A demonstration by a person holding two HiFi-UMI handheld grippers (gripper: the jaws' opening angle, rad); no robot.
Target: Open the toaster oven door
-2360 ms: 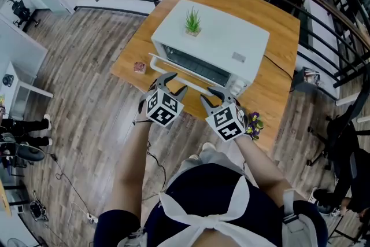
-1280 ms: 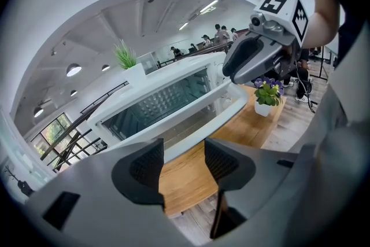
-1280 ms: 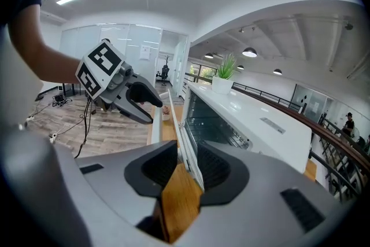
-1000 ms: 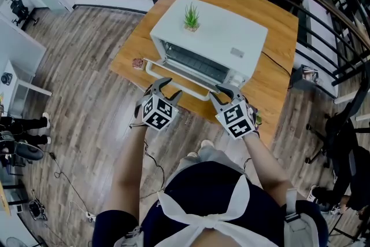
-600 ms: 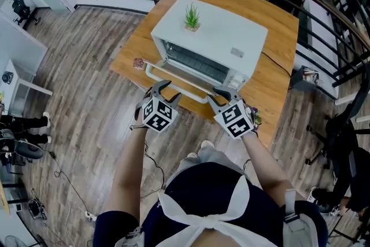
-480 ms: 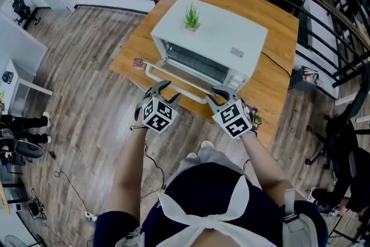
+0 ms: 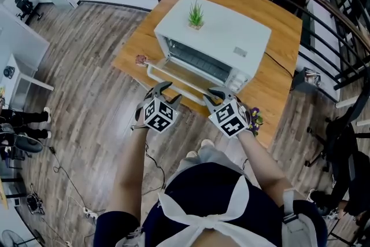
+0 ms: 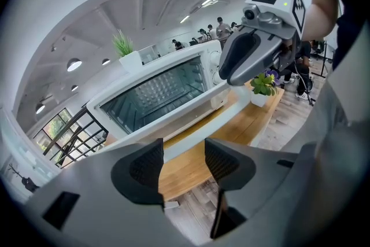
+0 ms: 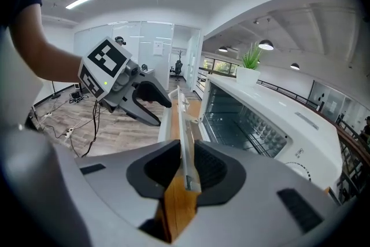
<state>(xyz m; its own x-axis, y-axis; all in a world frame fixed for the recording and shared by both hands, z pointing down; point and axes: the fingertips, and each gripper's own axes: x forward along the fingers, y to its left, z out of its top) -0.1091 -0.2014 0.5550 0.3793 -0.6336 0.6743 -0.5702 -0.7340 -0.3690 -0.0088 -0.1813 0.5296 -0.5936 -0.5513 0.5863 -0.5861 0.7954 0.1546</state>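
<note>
Looks too small to name: a reddish object (image 7: 141, 59) at the tabletop's (image 7: 286, 37) left corner. Sits half hidden behind the right tongs (image 7: 209, 93) in the head view: a pot of purple flowers (image 7: 255, 120), likewise the toaster oven door's (image 7: 178, 76) right end.

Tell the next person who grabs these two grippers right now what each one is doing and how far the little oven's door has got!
Left gripper: jaws apart, nothing in them; the door's handle is just ahead.
Right gripper: jaws have just been closing on the door, whose side edge stands between them; the pads look to be touching it.
Things: the toaster oven sits on the table.
Done: the door is part way open and the inside shows.
Left: probably swing the door down the rest of the way, then let go.
</note>
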